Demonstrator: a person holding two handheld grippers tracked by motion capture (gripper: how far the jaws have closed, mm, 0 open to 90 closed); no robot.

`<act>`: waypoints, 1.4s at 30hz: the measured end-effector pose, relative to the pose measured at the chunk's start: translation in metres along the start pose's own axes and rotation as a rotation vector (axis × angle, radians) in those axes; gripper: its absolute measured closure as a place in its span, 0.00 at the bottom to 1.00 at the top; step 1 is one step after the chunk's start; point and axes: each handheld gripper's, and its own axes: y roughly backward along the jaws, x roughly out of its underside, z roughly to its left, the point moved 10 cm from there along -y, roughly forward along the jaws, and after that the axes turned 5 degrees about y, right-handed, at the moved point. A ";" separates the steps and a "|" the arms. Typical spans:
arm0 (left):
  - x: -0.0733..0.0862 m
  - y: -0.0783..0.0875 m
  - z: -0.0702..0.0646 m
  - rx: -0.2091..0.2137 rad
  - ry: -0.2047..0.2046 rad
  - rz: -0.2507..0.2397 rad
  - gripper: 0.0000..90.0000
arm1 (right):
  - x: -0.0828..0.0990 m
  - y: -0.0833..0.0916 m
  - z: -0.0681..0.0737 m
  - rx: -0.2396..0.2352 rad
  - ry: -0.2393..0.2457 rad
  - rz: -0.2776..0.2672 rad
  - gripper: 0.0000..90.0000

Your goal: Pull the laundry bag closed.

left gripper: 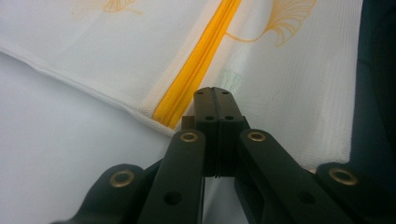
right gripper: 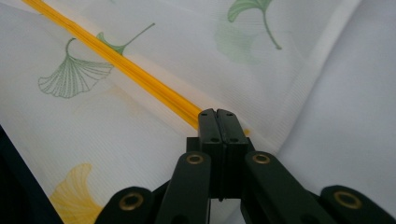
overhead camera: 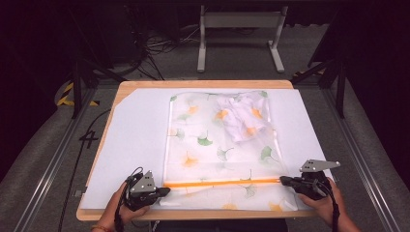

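High view: you've got a gripper at each end of the orange zipper point(overhead camera: 222, 182) on the mesh laundry bag point(overhead camera: 208, 145).

The bag, white and printed with ginkgo leaves, lies flat on the white sheet point(overhead camera: 135, 140) over the wooden table point(overhead camera: 203, 84), its zipper running across the end nearest you and a crumpled white garment point(overhead camera: 243, 117) showing inside near the far right corner. Your left gripper point(overhead camera: 166, 191) sits at the zipper's left end with its jaws pressed fully together; in the left gripper view the tips point(left gripper: 214, 93) lie over the bag's edge just beside the zipper, and whether they pinch any mesh I cannot tell. Your right gripper point(overhead camera: 283, 181) is at the zipper's right end, jaws also closed tight; in the right gripper view the tips point(right gripper: 216, 115) cover the zipper's end, and whether they grip the pull there is hidden.
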 end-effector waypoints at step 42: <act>0.000 0.004 0.003 -0.006 0.027 -0.004 1.00 | 0.000 0.006 0.004 0.019 0.118 -0.049 1.00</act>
